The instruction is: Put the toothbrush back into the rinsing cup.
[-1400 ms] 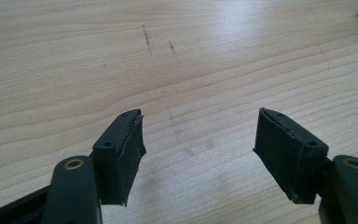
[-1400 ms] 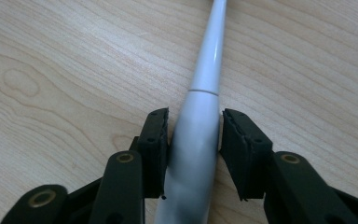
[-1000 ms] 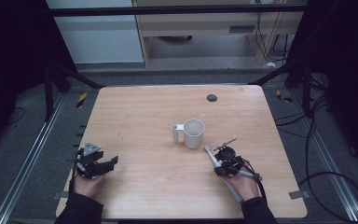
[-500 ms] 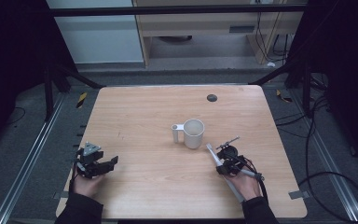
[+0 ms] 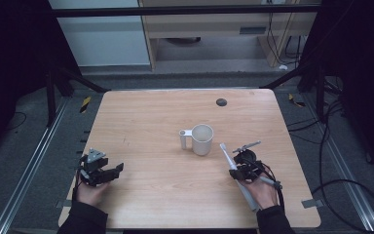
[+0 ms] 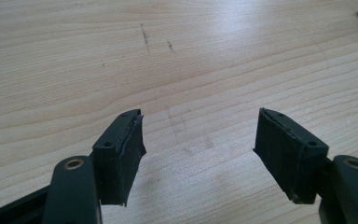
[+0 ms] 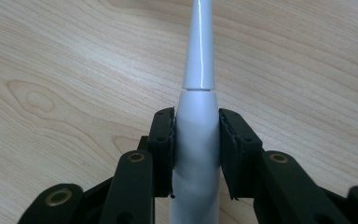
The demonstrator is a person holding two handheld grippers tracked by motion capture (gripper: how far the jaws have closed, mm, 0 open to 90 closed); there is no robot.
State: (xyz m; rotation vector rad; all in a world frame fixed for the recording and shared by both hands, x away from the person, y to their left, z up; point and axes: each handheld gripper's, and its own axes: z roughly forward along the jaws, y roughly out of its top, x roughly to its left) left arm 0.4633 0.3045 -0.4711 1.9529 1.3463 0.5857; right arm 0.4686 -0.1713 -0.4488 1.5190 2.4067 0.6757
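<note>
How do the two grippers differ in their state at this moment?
The left gripper has its jaws wide apart with only bare table between them; the right gripper is shut on a white electric toothbrush. In the high view, the left gripper sits near the table's left edge, far from the white mug, while the right gripper is close beside it. Both are black and hand-held.

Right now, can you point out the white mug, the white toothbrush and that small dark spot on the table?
white mug (image 5: pixel 203 141), high view, on its outer wall.
white toothbrush (image 7: pixel 196 140), right gripper view, on its thick handle between the pads.
small dark spot (image 5: pixel 221 102), high view, on its middle.
</note>
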